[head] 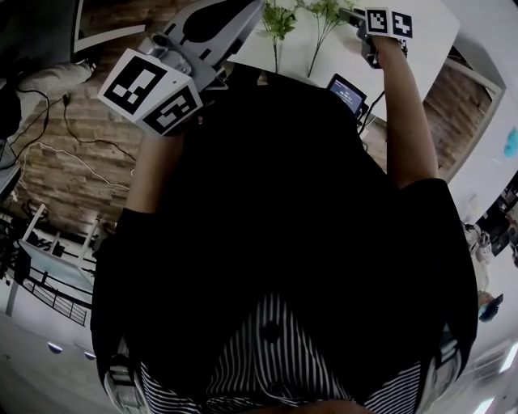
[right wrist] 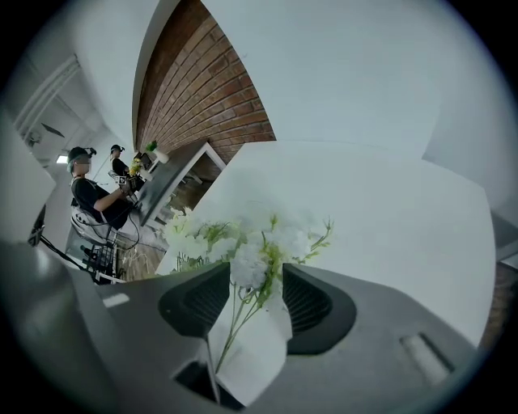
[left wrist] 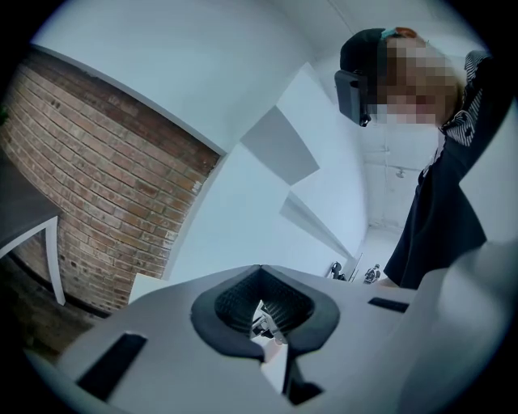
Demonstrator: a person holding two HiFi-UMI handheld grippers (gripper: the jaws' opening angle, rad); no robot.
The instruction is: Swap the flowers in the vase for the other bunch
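Grey with dark ribbed pads, the right hand-held gripper has its jaws spread. We see a bunch of white flowers in the gap between them. The blossoms sit level with the pads, the thin green stems run back down the gap, and neither pad presses on them. Beneath the bunch lies the white table. Just left of the bunch a second cluster of white flowers shows; whether it stands in a vase we cannot tell.

From the head view we find this hand-held gripper over the table, with two green sprigs just beside it. Their stem ends reach toward the table's near edge, where a small dark device with a lit screen sits.

The left hand-held gripper is held near the table's left corner, apart from the flowers. Its jaws are pressed together at the tips and nothing is between them. Beyond it we see a brick wall.
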